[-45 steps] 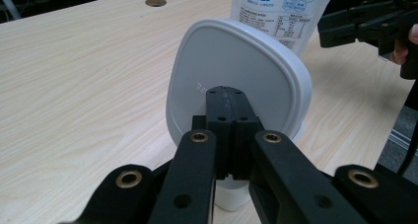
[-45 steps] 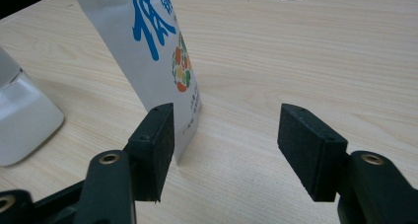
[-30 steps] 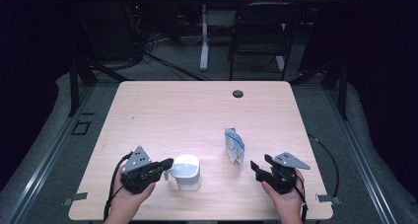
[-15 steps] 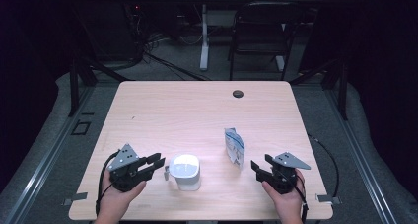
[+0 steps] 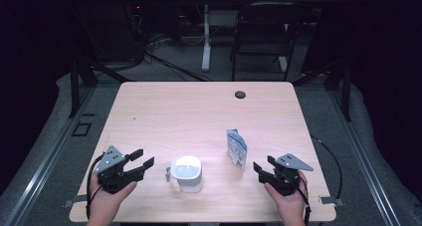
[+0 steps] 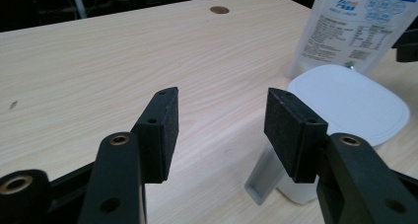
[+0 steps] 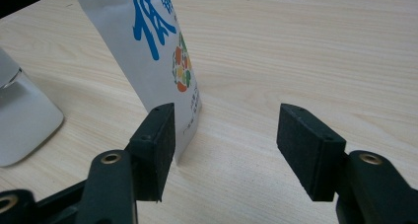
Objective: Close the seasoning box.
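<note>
High view puts the left gripper (image 5: 138,161) just left of the white lidded container (image 5: 186,173), jaws spread wide and holding nothing, aimed at the small handle (image 5: 168,175) on that side, probably to steady it. Right of the container, the printed pouch (image 5: 236,149) stands upright. Beyond it, the right gripper (image 5: 260,169) is likewise wide and empty, its jaws facing the pouch's lower edge, likely lined up to pinch it.

Black tools (image 5: 141,163), grey three-cornered plates (image 5: 294,162)
</note>
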